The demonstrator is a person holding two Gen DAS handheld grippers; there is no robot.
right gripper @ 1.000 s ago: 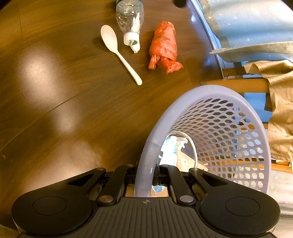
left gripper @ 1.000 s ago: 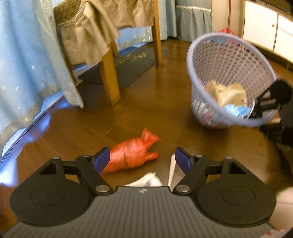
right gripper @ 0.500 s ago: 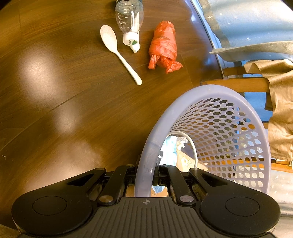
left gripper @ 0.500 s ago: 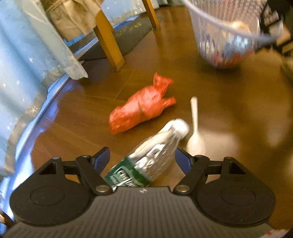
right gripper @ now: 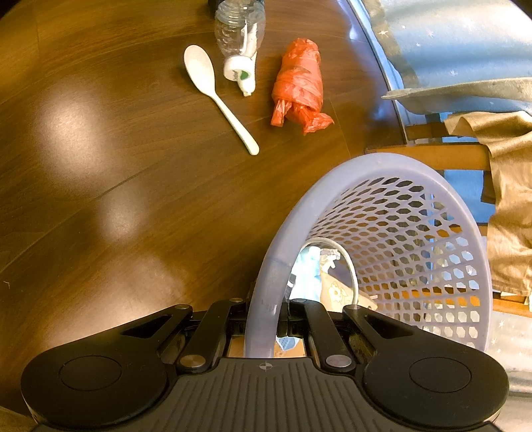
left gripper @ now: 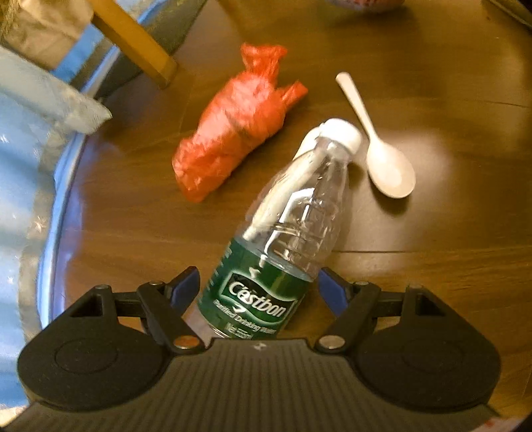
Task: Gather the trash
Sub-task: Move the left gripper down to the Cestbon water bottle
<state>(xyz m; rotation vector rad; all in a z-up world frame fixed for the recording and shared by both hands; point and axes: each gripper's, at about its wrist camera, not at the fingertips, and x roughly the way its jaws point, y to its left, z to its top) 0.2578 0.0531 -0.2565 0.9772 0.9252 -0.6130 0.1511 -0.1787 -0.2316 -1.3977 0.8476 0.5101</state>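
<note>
A clear plastic bottle [left gripper: 299,206] with a green label and white cap lies on the wooden floor. Its labelled end sits between the blue pads of my left gripper [left gripper: 259,287], which is open, with a small gap on each side. Beyond the bottle lie a crumpled red plastic bag [left gripper: 236,136] and a white spoon [left gripper: 389,166]. In the right wrist view, my right gripper [right gripper: 266,319] is shut on the rim of a tilted lilac mesh basket [right gripper: 382,166]. The bottle [right gripper: 241,30], spoon [right gripper: 206,76] and red bag [right gripper: 299,83] lie farther off.
Paper and plastic trash [right gripper: 319,275] lies inside the basket. A wooden furniture leg [left gripper: 133,40] stands beyond the red bag, and pale blue fabric [left gripper: 20,149] hangs along the left. A tan cloth [right gripper: 508,199] drapes over a wooden frame right of the basket.
My left gripper has sunk toward the floor and rolled, so the bottle now lies between its open fingers and the basket has left its view. The right gripper and basket have not moved.
</note>
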